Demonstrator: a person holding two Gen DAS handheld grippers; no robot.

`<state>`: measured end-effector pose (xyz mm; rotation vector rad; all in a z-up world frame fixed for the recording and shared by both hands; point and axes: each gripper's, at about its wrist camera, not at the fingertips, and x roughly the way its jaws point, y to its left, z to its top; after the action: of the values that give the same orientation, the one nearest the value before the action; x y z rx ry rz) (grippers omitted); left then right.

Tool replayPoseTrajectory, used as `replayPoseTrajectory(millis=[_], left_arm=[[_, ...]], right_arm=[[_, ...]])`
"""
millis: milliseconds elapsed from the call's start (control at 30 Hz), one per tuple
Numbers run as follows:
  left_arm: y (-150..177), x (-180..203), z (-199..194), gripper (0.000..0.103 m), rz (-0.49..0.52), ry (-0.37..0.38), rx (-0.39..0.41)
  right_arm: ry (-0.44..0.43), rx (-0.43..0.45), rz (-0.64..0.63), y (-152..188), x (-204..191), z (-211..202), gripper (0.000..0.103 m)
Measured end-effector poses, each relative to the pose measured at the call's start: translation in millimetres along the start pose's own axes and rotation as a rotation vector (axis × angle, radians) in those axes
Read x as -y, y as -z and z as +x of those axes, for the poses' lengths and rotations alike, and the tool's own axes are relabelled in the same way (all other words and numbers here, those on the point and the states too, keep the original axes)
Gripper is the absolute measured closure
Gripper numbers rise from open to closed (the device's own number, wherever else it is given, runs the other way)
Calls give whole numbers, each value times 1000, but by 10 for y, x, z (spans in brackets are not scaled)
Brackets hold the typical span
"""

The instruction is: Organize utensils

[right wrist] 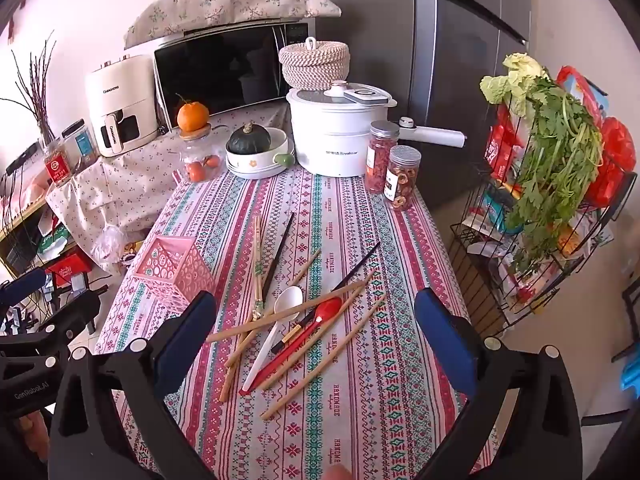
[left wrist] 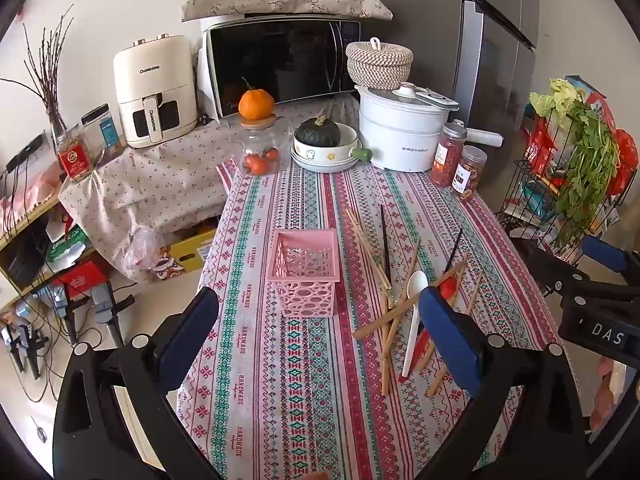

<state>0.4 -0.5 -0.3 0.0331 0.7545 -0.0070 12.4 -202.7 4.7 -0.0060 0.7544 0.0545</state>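
Note:
A pink perforated basket (left wrist: 304, 270) stands empty on the patterned tablecloth; it also shows in the right wrist view (right wrist: 174, 270). To its right lies a loose pile of wooden chopsticks (right wrist: 298, 342), dark chopsticks (right wrist: 280, 252), a white spoon (right wrist: 276, 324) and a red spoon (right wrist: 308, 328). The white spoon (left wrist: 414, 312) also shows in the left wrist view. My left gripper (left wrist: 320, 324) is open and empty, above the table in front of the basket. My right gripper (right wrist: 316, 328) is open and empty, above the pile.
At the table's back stand a glass jar (left wrist: 262, 148) with an orange on top, a bowl with a squash (left wrist: 324, 146), a white pot (left wrist: 400, 136) and two snack jars (left wrist: 460, 160). A wire rack (right wrist: 540, 216) with greens stands right of the table.

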Motion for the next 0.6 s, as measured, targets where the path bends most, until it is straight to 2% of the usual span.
replayPoseTrajectory(millis=[567,600], left_arm=[[-32,64,-5,7,-3,-16,14],[-30,-14,17,7,-4,-9,11]], right_arm=[[-14,22,16,-41,-9,-26,6],[-14,23,16,-36,-16,-24,6]])
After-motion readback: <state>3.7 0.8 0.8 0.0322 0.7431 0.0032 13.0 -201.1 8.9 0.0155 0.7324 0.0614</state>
